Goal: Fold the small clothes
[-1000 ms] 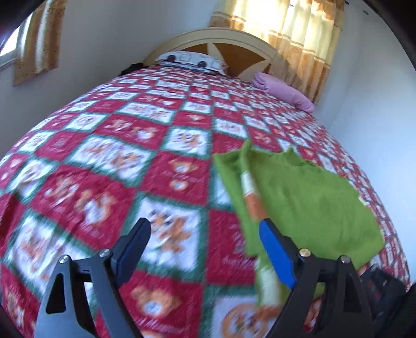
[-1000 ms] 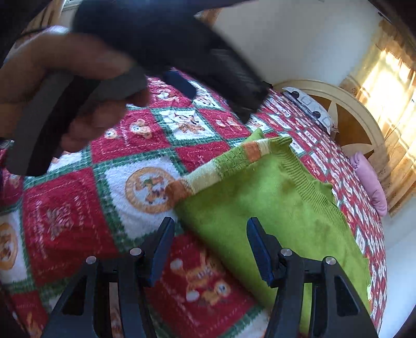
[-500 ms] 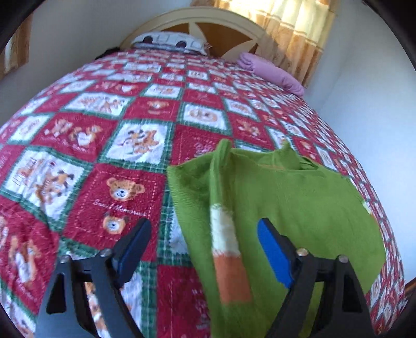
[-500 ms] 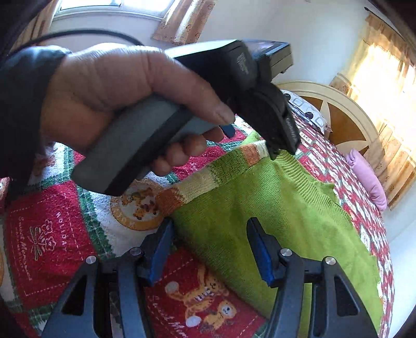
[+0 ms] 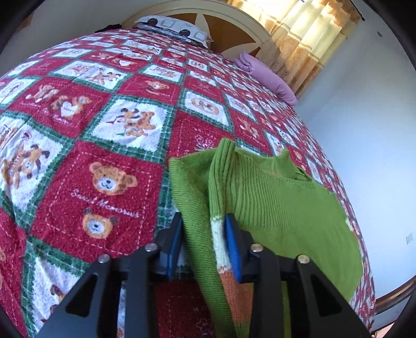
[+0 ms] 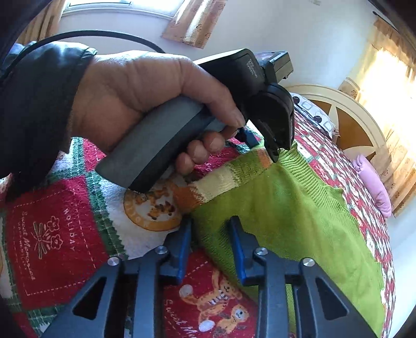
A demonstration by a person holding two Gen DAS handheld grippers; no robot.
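A small green knit sweater (image 5: 280, 208) with a white and orange striped sleeve (image 5: 223, 262) lies on the red patchwork bedspread (image 5: 85, 182). My left gripper (image 5: 202, 241) has its blue pads closing around the folded sleeve edge, with cloth between them. In the right wrist view the sweater (image 6: 299, 221) spreads to the right, and my right gripper (image 6: 209, 244) has its jaws narrowed around the sweater's near corner. The left gripper (image 6: 262, 140), held in a hand, also shows there, its tips at the striped sleeve (image 6: 215, 182).
The bed has a cream headboard (image 5: 208, 15), a patterned pillow (image 5: 176, 28) and a purple pillow (image 5: 267, 75). Curtains (image 5: 306, 33) hang at the far right. The wall (image 5: 364, 145) runs close along the bed's right side.
Both grippers have narrowed from wide open to closing on the sweater. The left gripper moved right and down onto the striped sleeve edge; the right one settled at the near corner.
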